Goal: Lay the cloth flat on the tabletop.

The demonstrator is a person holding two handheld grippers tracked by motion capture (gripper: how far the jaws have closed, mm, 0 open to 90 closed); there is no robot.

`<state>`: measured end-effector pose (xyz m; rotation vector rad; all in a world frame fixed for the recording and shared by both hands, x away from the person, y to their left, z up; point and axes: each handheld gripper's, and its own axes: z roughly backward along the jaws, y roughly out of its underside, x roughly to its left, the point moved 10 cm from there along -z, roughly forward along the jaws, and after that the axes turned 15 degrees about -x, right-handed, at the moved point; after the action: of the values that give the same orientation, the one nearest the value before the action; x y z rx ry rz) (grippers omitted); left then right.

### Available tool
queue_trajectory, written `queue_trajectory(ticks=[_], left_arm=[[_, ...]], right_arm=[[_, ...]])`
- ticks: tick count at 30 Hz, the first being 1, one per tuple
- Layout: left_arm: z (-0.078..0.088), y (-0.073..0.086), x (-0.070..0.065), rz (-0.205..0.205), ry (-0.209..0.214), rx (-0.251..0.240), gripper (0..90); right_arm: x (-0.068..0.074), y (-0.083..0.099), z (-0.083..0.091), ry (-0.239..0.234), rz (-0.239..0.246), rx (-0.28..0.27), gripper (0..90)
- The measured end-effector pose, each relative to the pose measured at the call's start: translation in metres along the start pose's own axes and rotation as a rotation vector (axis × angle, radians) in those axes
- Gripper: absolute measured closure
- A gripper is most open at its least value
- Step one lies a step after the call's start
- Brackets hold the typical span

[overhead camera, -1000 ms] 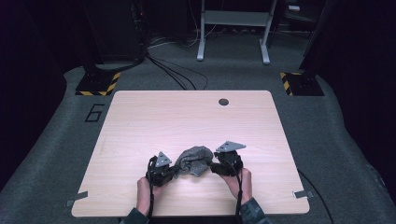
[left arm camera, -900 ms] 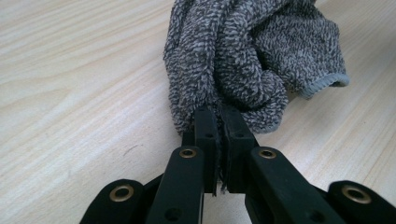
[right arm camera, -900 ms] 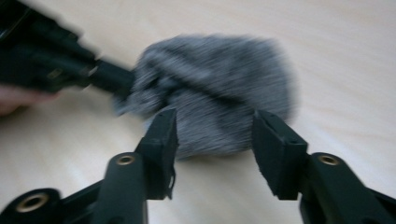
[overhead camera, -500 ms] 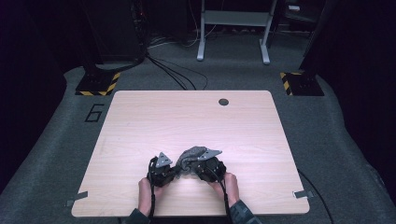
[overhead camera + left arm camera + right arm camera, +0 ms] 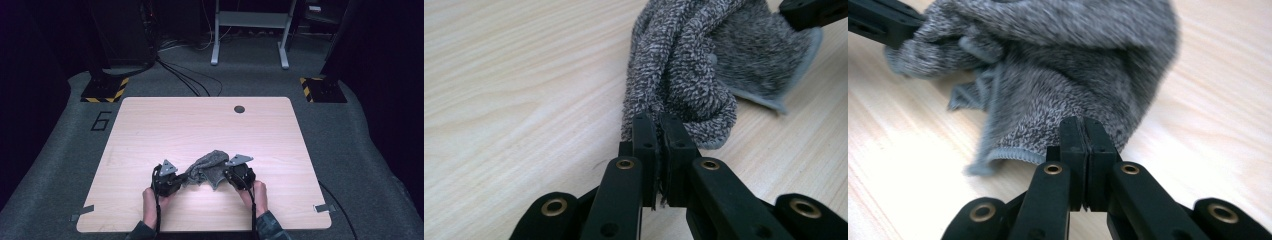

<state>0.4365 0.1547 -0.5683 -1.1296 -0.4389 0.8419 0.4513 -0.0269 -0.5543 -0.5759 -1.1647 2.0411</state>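
Right gripper (image 5: 226, 176) moved right, jaws closing on cloth (image 5: 206, 167).

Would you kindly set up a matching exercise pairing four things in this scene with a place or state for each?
Things:
1. grey cloth
2. left gripper
3. round hole
4. number 6

Places or states:
A. on the floor, left of the table
B. bunched between the two grippers
C. near the far edge of the table
D. shut on a rolled end of the cloth

Pairs: 1-B, 2-D, 3-C, 4-A. The right gripper has just been closing and pinches the cloth's other end.
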Motion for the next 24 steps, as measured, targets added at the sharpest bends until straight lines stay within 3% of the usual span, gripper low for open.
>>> queue_trajectory(ticks=[3,10,14,17,20,24], left_arm=[[0.004,-0.005,0.006,-0.002,-0.009,-0.002,86.9],[0.006,-0.009,0.017,0.007,-0.018,0.004,86.8],[0.002,-0.008,0.025,0.000,-0.038,0.025,86.6],[-0.002,-0.006,0.028,0.026,-0.029,0.032,85.7],[0.001,-0.005,0.028,0.032,-0.035,0.042,76.1],[0.011,-0.003,0.031,0.060,-0.055,0.036,55.9]], right_arm=[[-0.013,-0.006,0.011,0.036,-0.008,-0.016,89.3],[-0.031,-0.007,0.019,0.067,-0.018,-0.013,89.2],[-0.045,-0.001,0.010,0.081,-0.032,0.007,88.9],[-0.053,0.009,-0.003,0.069,-0.053,0.050,88.3],[-0.054,0.012,-0.007,0.066,-0.062,0.059,83.4],[-0.052,0.007,0.009,0.070,-0.086,0.019,74.0]])
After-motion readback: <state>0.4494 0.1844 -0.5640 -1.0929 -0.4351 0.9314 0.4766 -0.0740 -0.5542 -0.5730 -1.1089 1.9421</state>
